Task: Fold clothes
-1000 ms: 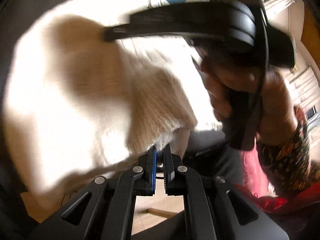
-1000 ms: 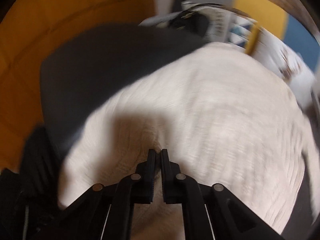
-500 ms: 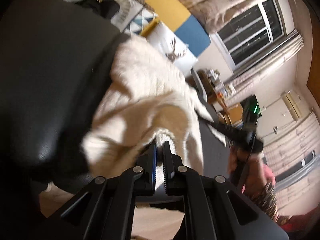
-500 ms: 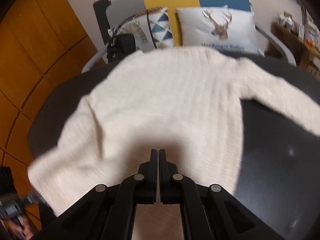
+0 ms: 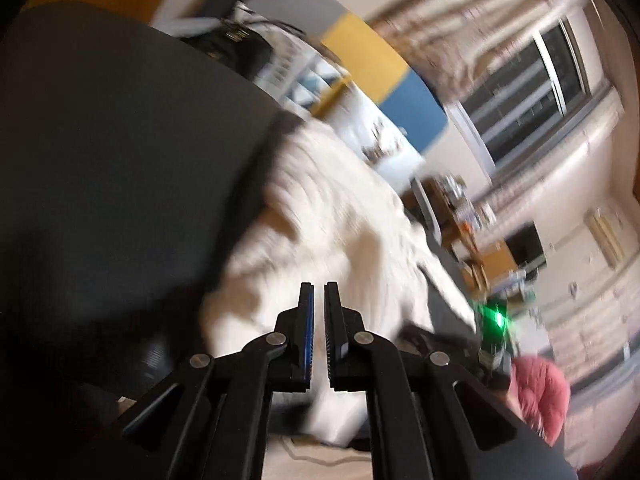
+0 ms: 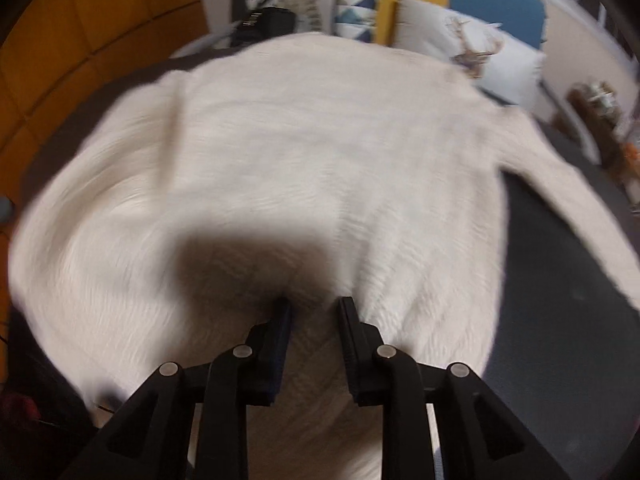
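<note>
The right gripper (image 6: pixel 314 312) is standing with its jaws parted, cream knit showing between them at the near hem, though the blur is hiding whether the pads are actually pressing cloth. The left gripper (image 5: pixel 319 300) is showing only a narrow slit between its jaws, and I cannot tell whether any fabric is caught there. The cream ribbed knit sweater (image 6: pixel 288 168) is lying spread across the dark round padded bench (image 6: pixel 560 280), its body fairly flat, with 1 sleeve (image 6: pixel 568 200) trailing off to the right. In the left wrist view, the sweater's near edge is hanging over the bench rim. The likely trouble: the thick, stretchy knit may be slipping from a shallow pinch, dragging off the edge under its own weight, or bunching unevenly if the 2 grippers are pulling at different speeds. Beyond, the white deer-print cushion (image 6: pixel 472 52) is sitting clear of the work.
</note>
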